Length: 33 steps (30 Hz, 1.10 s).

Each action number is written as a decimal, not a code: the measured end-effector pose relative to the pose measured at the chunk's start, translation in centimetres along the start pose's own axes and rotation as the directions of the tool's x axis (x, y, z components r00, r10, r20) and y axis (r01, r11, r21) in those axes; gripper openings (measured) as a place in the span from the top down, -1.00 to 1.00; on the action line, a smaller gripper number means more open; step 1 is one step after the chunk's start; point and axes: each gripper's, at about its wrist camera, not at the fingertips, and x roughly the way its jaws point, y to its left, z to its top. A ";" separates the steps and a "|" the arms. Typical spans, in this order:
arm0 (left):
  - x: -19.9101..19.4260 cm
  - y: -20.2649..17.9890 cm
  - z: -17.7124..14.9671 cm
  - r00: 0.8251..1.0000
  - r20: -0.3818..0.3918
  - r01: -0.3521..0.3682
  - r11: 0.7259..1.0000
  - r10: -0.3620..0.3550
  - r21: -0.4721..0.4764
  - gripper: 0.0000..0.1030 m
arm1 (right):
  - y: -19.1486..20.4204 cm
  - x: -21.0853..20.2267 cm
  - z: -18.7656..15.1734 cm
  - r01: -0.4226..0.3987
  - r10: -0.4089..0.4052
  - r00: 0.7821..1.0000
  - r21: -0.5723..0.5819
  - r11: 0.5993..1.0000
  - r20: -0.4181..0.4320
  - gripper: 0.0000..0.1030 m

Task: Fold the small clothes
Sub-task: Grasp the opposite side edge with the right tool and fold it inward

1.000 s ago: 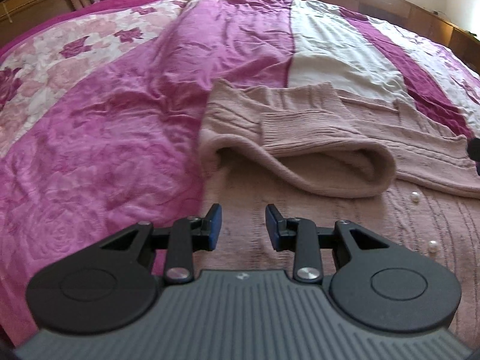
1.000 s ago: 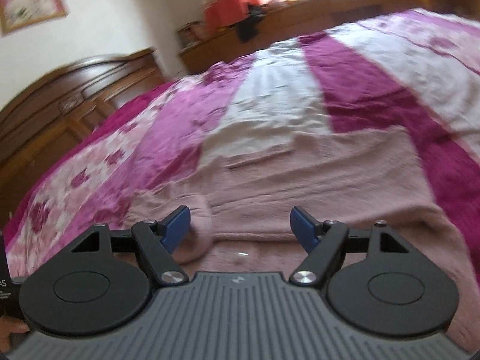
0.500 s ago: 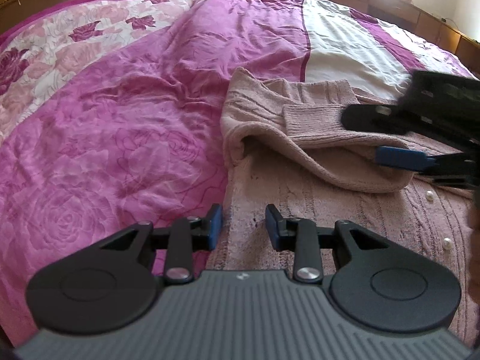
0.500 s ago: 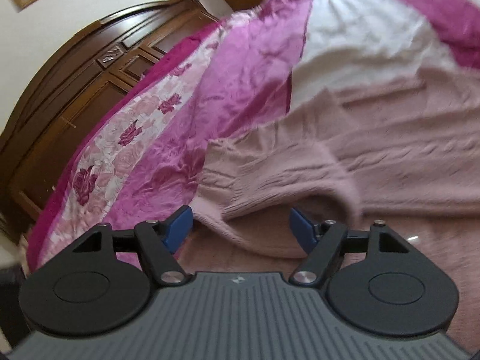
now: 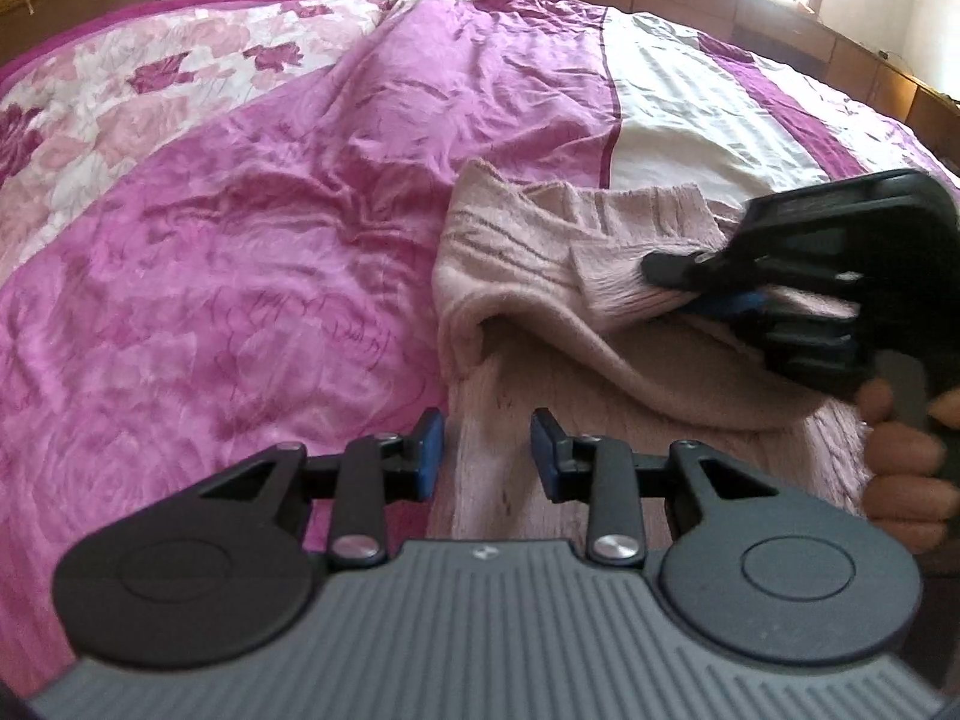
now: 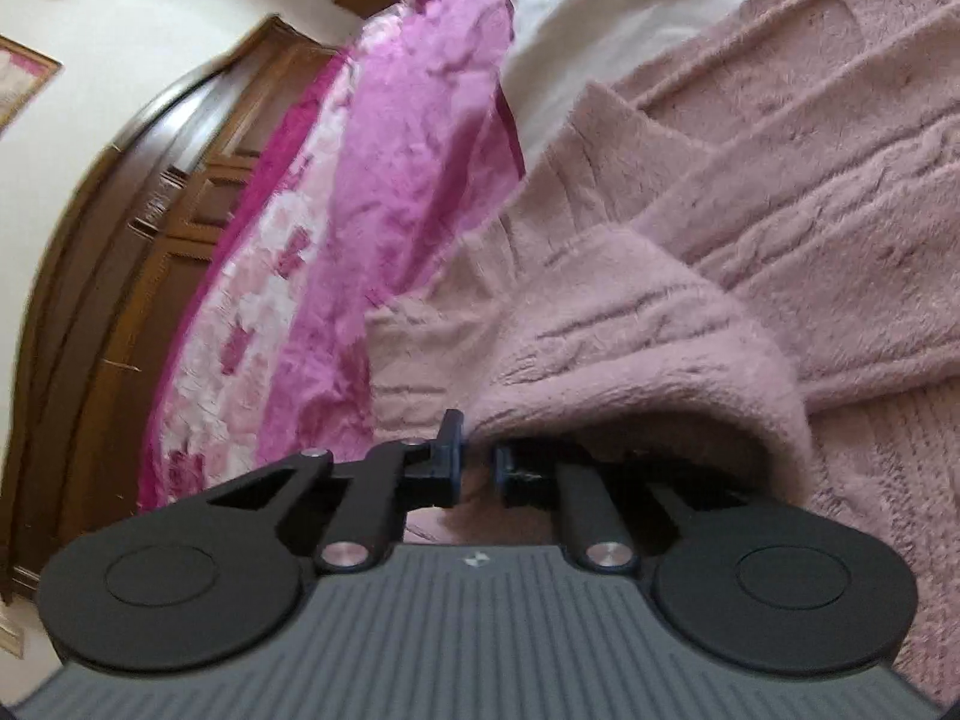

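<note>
Two tongs, right tongs (image 6: pixel 477 468) pinching pink cardigan (image 5: pixel 606 354) sleeve, left tongs (image 5: pixel 487 450) parted, empty above hem

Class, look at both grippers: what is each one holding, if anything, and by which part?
The right gripper pinches the pink sweater's folded sleeve at its fold edge. The left gripper is open, holding nothing.

one pink knit sweater (image 5: pixel 600 372), one bedspread (image 5: pixel 240 276), two hand-held grippers, left (image 5: pixel 487 450), right (image 6: pixel 477 462)
</note>
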 end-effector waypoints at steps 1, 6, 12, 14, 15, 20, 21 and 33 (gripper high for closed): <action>0.2 -0.2 0.2 1.000 0.005 -0.006 1.000 0.006 0.009 0.34 | 0.0 -0.6 0.4 -0.015 0.015 1.000 -0.001 1.000 0.024 0.82; 1.6 -1.0 0.8 0.999 0.002 -0.037 0.998 0.037 0.044 0.34 | 0.1 -5.5 3.6 -0.065 0.066 0.983 -0.011 0.998 0.174 0.83; 2.2 -1.1 0.3 0.999 -0.009 -0.053 0.998 0.054 0.046 0.35 | -2.3 -12.2 6.7 -0.082 0.076 0.943 0.006 0.997 0.323 0.83; 2.2 -1.3 0.2 0.998 -0.006 -0.061 0.996 0.061 0.058 0.35 | -3.9 -14.3 7.2 -0.073 0.060 0.928 0.021 0.997 0.367 0.83; 2.3 -1.3 0.2 0.998 -0.004 -0.065 0.996 0.065 0.065 0.35 | -4.8 -15.2 7.2 -0.066 0.051 0.921 0.027 0.997 0.385 0.83; 2.4 -1.8 0.0 0.996 -0.004 -0.084 0.993 0.085 0.084 0.34 | -10.9 -17.3 6.4 -0.040 -0.014 0.918 0.126 0.991 0.397 0.83; 2.5 -1.9 -0.1 0.996 -0.003 -0.088 0.992 0.089 0.088 0.34 | -12.0 -17.3 6.2 -0.030 -0.032 0.921 0.154 0.988 0.387 0.82; 2.5 -2.1 -0.2 0.995 0.001 -0.100 0.990 0.100 0.100 0.33 | -17.6 -20.2 3.5 0.054 -0.150 0.928 0.276 0.960 0.341 0.37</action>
